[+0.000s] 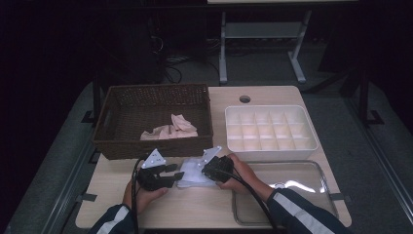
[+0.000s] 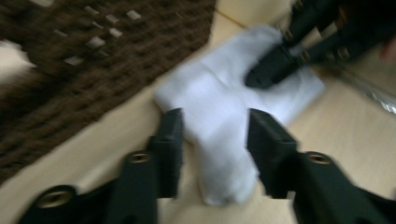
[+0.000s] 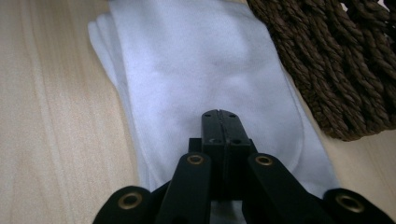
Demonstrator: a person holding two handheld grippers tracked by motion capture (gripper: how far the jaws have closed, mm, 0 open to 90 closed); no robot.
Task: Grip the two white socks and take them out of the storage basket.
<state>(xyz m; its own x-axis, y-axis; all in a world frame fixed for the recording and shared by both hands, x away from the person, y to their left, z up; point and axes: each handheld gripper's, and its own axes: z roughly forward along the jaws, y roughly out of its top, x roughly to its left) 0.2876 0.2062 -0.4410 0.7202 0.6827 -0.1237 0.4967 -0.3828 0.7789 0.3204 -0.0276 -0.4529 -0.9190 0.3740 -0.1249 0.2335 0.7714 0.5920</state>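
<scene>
White sock (image 3: pixel 205 74) lying beside basket (image 1: pixel 153 122), we are pressing closed right gripper (image 3: pixel 220 122) onto it, left gripper (image 2: pixel 215 140) straddling it, open.

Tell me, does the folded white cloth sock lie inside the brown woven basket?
No, the white sock lies flat on the wooden table, in front of the brown woven basket and outside it.

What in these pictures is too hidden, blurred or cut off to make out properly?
- Left gripper view: motion blur smears the white folded cloth, so its folds are unclear.
- Right gripper view: the shut right gripper covers the cloth beneath its tips, so whether it pinches fabric is hidden.
- High view: the brown woven basket hides part of the pink cloth behind its near wall.
- High view: the clear glass tray is cut off by a sleeve.
</scene>
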